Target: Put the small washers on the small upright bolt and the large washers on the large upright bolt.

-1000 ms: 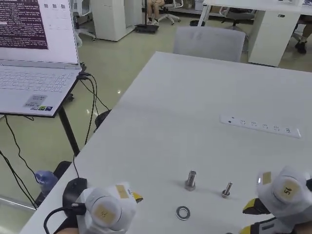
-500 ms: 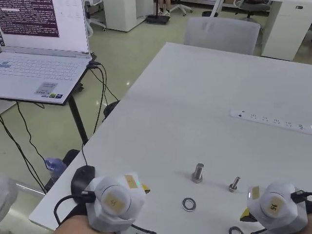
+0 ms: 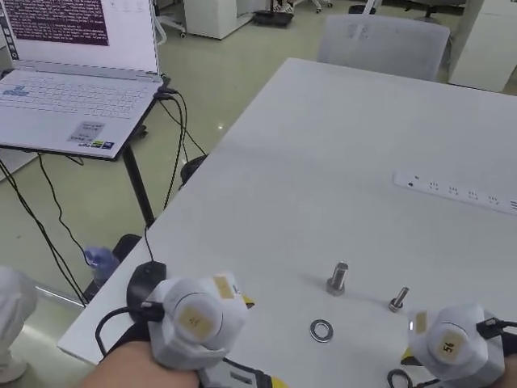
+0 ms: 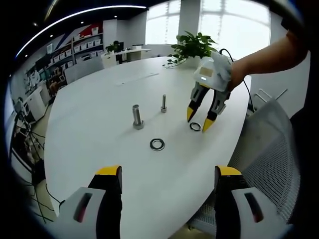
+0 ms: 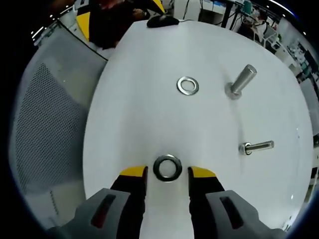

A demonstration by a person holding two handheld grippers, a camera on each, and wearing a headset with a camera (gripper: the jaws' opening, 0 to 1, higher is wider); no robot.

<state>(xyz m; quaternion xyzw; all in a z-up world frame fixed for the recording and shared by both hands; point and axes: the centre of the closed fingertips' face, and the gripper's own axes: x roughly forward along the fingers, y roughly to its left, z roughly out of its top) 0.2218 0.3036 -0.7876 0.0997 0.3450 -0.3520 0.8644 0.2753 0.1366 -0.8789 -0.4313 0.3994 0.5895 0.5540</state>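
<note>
The pale yellow square label (image 3: 447, 346) atop the white right gripper (image 4: 199, 118) bears a number, seemingly 54. Text lines on the open silver laptop's purple screen (image 3: 56, 20) are too small to read.

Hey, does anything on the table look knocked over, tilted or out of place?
Nothing stands out. The large bolt and small bolt stand upright; one washer and the other washer lie flat on the table.

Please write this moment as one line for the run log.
right tongs: open, straddling a washer | left tongs: open, empty | other washer: loose on table | large bolt, small bolt: bare
</note>
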